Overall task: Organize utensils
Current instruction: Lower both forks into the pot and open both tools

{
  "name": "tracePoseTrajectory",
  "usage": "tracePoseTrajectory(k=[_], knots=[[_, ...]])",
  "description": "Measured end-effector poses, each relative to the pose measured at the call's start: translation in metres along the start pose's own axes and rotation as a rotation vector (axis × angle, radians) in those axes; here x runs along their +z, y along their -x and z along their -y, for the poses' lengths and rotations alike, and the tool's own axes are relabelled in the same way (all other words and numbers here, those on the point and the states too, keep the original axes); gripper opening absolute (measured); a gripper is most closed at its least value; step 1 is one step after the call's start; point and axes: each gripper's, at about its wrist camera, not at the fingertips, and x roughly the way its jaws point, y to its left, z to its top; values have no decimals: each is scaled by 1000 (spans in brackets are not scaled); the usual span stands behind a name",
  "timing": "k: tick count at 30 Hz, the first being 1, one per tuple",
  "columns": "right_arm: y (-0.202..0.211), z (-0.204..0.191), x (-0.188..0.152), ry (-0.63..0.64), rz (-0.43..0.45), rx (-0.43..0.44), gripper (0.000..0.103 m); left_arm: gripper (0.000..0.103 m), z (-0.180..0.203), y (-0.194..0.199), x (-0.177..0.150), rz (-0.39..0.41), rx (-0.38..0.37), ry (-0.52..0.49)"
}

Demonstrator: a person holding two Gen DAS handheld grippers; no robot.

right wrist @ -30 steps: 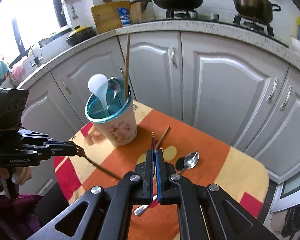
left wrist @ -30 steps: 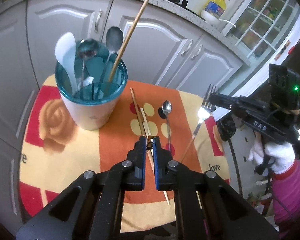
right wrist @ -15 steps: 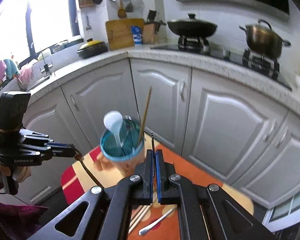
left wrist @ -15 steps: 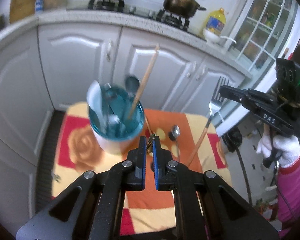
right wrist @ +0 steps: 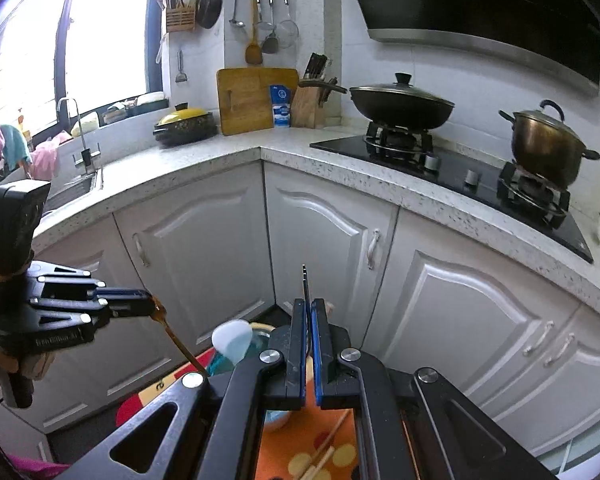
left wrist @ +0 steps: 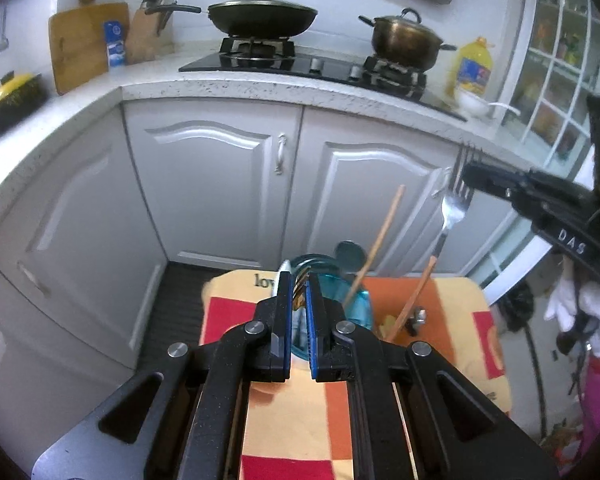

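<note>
My left gripper [left wrist: 299, 294] is shut on a brown-handled utensil; its amber handle [right wrist: 172, 330] slants down from the jaws in the right wrist view. The left gripper also shows in the right wrist view [right wrist: 144, 307]. My right gripper [right wrist: 309, 308] is shut on a fork [left wrist: 450, 216] with a wooden handle, tines up; it also shows in the left wrist view [left wrist: 474, 178]. The blue-rimmed utensil cup [left wrist: 354, 300] stands below both, holding a white spoon [right wrist: 232, 340], a chopstick [left wrist: 380, 244] and metal spoons. Both grippers are held high above the cup.
The cup stands on a small table with an orange, red and yellow cloth [left wrist: 452, 320]. Loose chopsticks [right wrist: 324, 452] and a metal spoon [left wrist: 418, 314] lie on the cloth. White kitchen cabinets [left wrist: 228, 184] and a counter with a stove stand behind.
Both grippers have risen well above the table, each carrying its utensil. The cup and cloth now sit low in both views and the counter and stove have come into sight.
</note>
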Motion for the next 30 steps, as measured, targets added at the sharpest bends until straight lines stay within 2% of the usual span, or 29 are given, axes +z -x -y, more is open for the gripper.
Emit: tracePoseTrajectory(k=[4, 9, 13, 22, 27, 30], knots=[[-21, -11, 9, 33, 5, -22, 2, 5, -4, -18, 1, -18, 45, -19], [-48, -22, 13, 104, -2, -80, 2, 5, -3, -39, 1, -43, 67, -34], [-68, -23, 10, 115, -17, -91, 2, 5, 1, -54, -2, -60, 74, -47], [-108, -36, -19, 159, -128, -51, 2, 5, 4, -86, -16, -116, 66, -31], [-122, -34, -33, 148, -177, -24, 2, 5, 5, -97, -25, -142, 63, -22], [-123, -25, -33, 98, -187, 10, 3, 5, 6, -103, -28, -155, 73, -24]])
